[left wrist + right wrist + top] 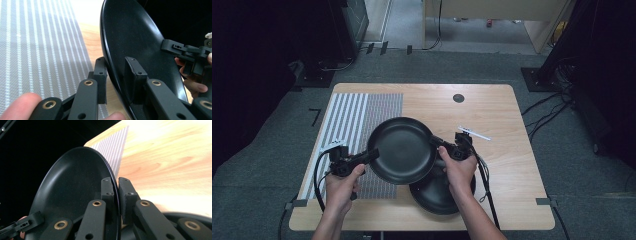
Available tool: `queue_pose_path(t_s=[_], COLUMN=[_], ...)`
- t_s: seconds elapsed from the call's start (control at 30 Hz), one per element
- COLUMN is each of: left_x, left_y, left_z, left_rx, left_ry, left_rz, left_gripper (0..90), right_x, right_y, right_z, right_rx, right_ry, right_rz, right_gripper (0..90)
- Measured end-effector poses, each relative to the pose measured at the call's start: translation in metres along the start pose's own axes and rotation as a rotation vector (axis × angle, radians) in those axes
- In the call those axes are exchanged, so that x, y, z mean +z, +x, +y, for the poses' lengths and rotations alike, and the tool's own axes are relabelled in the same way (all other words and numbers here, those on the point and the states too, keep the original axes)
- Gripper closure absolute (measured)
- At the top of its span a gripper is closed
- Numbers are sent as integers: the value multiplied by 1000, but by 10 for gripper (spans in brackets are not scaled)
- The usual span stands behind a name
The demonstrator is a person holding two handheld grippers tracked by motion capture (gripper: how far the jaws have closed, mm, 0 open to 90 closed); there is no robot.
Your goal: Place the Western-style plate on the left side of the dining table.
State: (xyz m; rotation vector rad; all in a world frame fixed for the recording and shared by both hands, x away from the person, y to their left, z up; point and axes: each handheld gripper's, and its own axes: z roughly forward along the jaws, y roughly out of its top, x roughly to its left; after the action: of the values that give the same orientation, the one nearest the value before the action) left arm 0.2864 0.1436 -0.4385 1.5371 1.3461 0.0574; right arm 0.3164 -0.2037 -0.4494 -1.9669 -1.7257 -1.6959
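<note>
A black shallow plate (pixel 402 149) hangs above the wooden table (pixel 492 105), held by its rim from both sides. My left gripper (pixel 373 154) is shut on its left rim, and my right gripper (pixel 435 141) is shut on its right rim. In the left gripper view the pads (pixel 100 72) pinch the plate's edge (pixel 130 37), with the right gripper (pixel 175 47) across the plate. The right gripper view shows my right gripper (pixel 117 181) clamped on the plate's rim (pixel 75 185), the left gripper (pixel 30 220) far off. A second black plate (pixel 434 195) lies on the table underneath.
A grey and white striped placemat (pixel 362 112) covers the table's left part. A small white stick-like object (pixel 474 133) lies to the right of the plates. A black round grommet (pixel 458 98) sits near the far edge. Cables trail from both grippers.
</note>
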Motion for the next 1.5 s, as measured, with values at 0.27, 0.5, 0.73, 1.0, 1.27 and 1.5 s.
queue_pose_path(t_s=[0.27, 0.5, 0.73, 1.0, 1.27, 1.5], left_x=[-8, -15, -19, -25, -25, -21], left_y=[22, 42, 60, 87, 116, 133], left_z=[7, 13, 15, 15, 13, 7], left_rx=[-41, -79, -111, -173, -239, -294], left_ry=[-24, -44, -61, -82, -121, -152], left_rz=[24, 42, 86, 131, 173, 223], left_gripper=[733, 734, 736, 736, 738, 736], right_x=[31, 58, 90, 129, 171, 201], right_y=[15, 28, 35, 44, 53, 53], right_z=[10, 17, 19, 21, 21, 18], right_rx=[-29, -58, -69, -94, -121, -135], right_ry=[40, 74, 115, 168, 217, 254], right_rz=[6, 12, 16, 11, 12, 18], right_gripper=[837, 836, 828, 824, 822, 821])
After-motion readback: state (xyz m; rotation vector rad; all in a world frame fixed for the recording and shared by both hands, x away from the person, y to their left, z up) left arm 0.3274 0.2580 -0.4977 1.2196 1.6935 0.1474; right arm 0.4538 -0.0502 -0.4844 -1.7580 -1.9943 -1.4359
